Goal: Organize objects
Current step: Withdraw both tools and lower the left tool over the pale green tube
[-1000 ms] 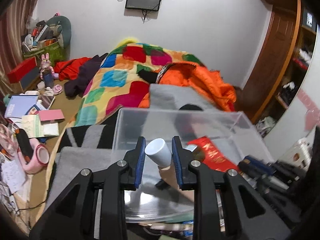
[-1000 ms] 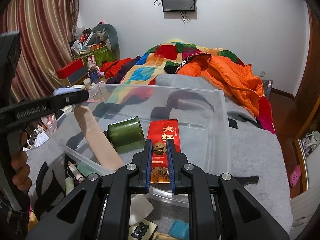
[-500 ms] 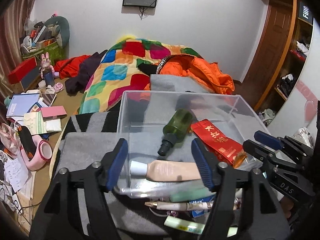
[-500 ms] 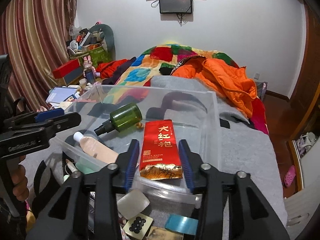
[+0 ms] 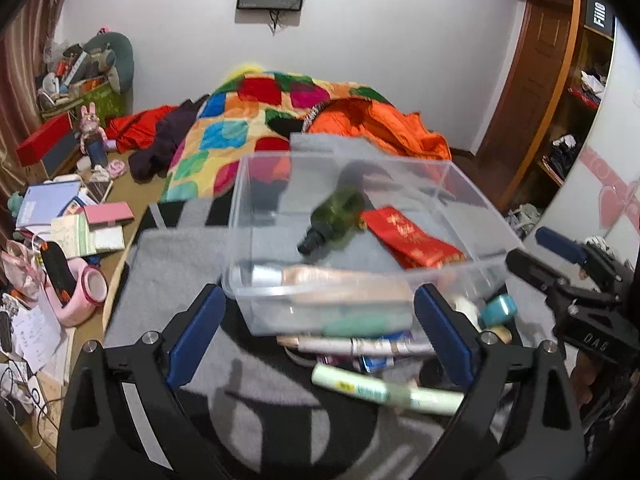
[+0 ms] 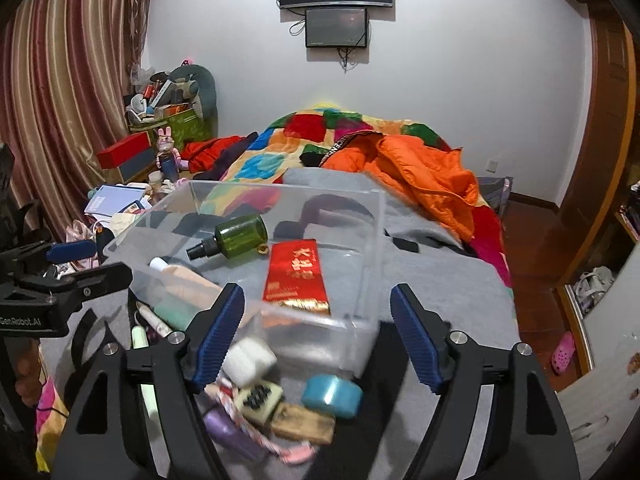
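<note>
A clear plastic bin [image 5: 472,200] [image 6: 376,216] stands on the grey blanket. In it lie a green spray bottle [image 5: 336,216] [image 6: 240,234], a red tea packet [image 5: 412,236] [image 6: 298,276] and a beige tube [image 5: 340,280] [image 6: 188,280]. My left gripper [image 5: 319,296] [image 6: 86,264] hangs before the bin's near wall, its jaws opening wide and holding nothing. At the bin's right corner my right gripper [image 6: 318,292] [image 5: 548,258] is also opening, with nothing pressed between its pads.
Loose items lie in front of the bin: a light green tube [image 5: 384,390], a white jar [image 6: 250,360], a teal round tin [image 6: 332,396], a mahjong tile [image 6: 260,398], a purple bottle [image 6: 228,432]. Beyond it lie a patchwork quilt [image 5: 240,128] and an orange jacket [image 6: 420,172]. Left floor is cluttered.
The left gripper let go of the beige tube and the right let go of the red packet; both now lie in the bin. Both grippers drew back and their jaws spread wide.
</note>
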Demonstrator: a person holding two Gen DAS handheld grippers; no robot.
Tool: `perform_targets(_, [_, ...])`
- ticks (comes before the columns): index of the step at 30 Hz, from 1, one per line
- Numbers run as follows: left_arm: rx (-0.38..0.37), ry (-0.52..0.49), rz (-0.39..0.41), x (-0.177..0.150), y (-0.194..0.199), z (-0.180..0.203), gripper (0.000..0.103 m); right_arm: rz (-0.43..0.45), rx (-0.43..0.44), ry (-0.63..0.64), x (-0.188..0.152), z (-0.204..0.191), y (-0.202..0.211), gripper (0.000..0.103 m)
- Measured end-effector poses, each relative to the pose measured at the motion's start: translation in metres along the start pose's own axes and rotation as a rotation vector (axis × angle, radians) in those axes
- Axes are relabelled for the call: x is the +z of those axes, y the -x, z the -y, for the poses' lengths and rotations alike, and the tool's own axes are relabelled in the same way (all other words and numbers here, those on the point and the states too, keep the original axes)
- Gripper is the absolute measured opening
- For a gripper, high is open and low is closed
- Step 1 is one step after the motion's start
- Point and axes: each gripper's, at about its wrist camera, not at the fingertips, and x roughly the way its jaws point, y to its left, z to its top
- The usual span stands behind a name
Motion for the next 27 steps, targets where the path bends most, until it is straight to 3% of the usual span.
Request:
perform_targets(8, [-0.017,-0.008,-0.088,-0.033,-0.015,0.012,0.097,-0.034,-0.029,-0.008,-0.031,0.009,0.017,0.073])
perform_targets(11, [0.021,-0.04,-0.122,-0.047,-0.024,0.018,0.097,-0.063,-0.041,-0.002,-0.047,0.011,0.02,0.073])
perform_targets(19, [0.058,-0.021,-0.128,-0.077,-0.017,0.003,0.098,-0.121,-0.03,-0.032,-0.077,0.018,0.021,0.073])
perform_targets(27, [0.148,-0.025,-0.113,-0.094,-0.008,-0.006,0.098,-0.141,-0.006,-0.063,-0.088,0.014,0.014,0.073])
